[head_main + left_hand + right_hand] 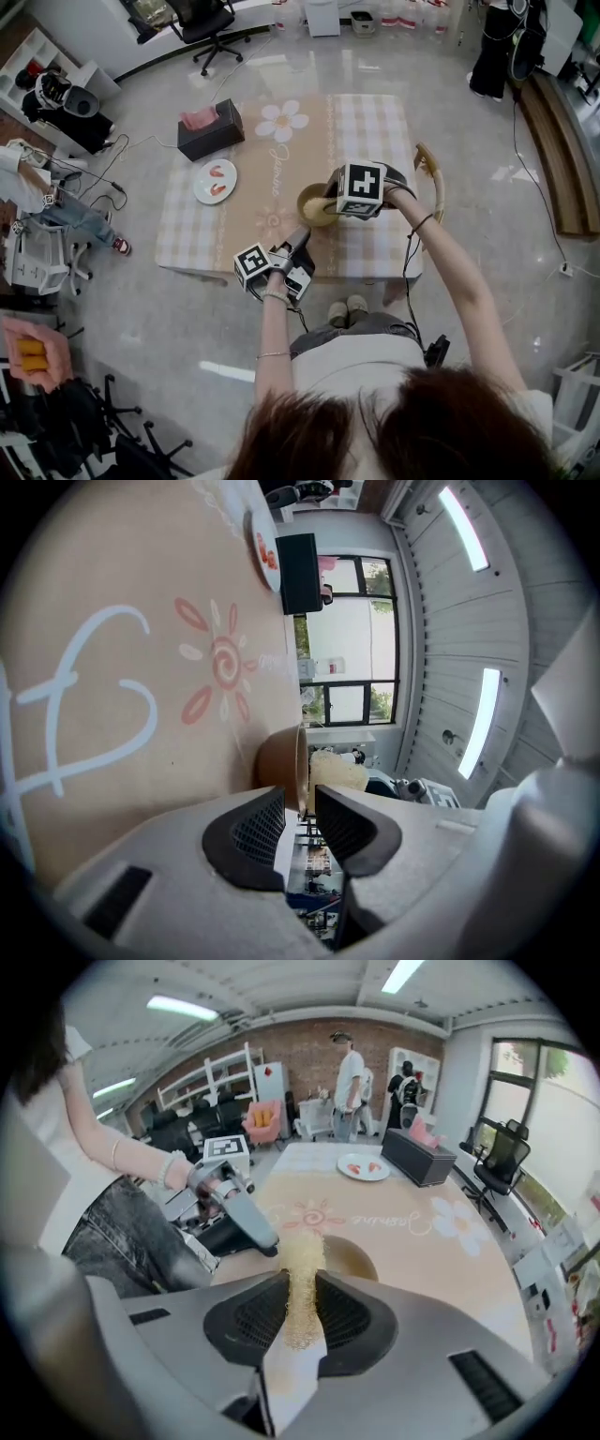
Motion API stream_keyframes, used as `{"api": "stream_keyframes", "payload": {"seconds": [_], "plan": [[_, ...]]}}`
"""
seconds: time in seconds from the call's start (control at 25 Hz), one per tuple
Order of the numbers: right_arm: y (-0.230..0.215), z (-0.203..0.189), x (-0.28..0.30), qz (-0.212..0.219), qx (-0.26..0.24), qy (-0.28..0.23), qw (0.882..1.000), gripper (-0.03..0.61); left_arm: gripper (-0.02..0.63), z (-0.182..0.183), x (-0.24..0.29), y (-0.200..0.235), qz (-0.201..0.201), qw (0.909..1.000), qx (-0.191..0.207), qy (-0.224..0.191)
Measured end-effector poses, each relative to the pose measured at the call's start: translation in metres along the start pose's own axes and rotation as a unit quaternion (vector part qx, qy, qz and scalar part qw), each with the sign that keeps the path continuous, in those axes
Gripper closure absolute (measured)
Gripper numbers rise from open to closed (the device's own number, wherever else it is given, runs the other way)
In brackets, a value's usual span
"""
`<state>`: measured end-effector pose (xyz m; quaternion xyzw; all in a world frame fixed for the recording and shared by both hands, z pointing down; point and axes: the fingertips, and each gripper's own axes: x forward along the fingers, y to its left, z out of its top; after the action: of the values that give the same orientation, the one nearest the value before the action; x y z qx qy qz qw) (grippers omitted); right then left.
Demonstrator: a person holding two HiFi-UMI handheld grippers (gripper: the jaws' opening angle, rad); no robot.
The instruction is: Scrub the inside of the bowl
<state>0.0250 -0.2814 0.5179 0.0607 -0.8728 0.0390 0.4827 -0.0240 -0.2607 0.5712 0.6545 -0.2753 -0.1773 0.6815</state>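
The brown bowl [315,205] sits near the front edge of the checked tablecloth [375,141]. The left gripper [300,806] pinches its rim, and the right gripper [302,1286], clamped on a yellow mesh scourer [302,1246], points down into it. Scrubbing looks under way, and I judge the next move calls for sweeping the scourer round the inner wall while the rim is held firm. The only writing is a cursive word on the cloth, seemingly "Jasmine".

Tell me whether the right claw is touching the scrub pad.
Touching. The right gripper view shows the yellow scrub pad pinched in the right claw, both jaws pressed against it with no gap on either side.
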Motion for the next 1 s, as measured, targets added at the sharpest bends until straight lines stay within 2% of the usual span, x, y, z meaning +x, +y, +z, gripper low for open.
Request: {"api": "stream_keyframes", "payload": {"seconds": [0.16, 0.32, 0.44, 0.64, 0.84, 1.0], "plan": [[0.004, -0.004, 0.0, -0.01, 0.059, -0.077, 0.995, 0.5, 0.512, -0.003, 0.003, -0.007, 0.017, 0.9983, 0.052, 0.019], [0.007, 0.0, -0.009, -0.034, 0.1, -0.156, 0.982, 0.5, 0.548, -0.002, 0.003, -0.021, 0.022, 0.9937, 0.11, 0.01], [0.009, 0.003, -0.022, -0.052, 0.125, -0.224, 0.965, 0.5, 0.581, 0.001, 0.002, -0.03, 0.027, 0.987, 0.158, -0.011], [0.007, 0.005, -0.04, -0.078, 0.173, -0.329, 0.925, 0.5, 0.592, 0.01, -0.003, -0.044, 0.036, 0.9715, 0.23, -0.043], [0.009, 0.008, -0.048, -0.087, 0.2, -0.381, 0.899, 0.5, 0.598, 0.014, -0.004, -0.056, 0.043, 0.9573, 0.281, -0.054], [0.008, 0.013, -0.057, -0.095, 0.217, -0.42, 0.876, 0.5, 0.601, 0.015, -0.003, -0.064, 0.05, 0.9424, 0.325, -0.061]]}}
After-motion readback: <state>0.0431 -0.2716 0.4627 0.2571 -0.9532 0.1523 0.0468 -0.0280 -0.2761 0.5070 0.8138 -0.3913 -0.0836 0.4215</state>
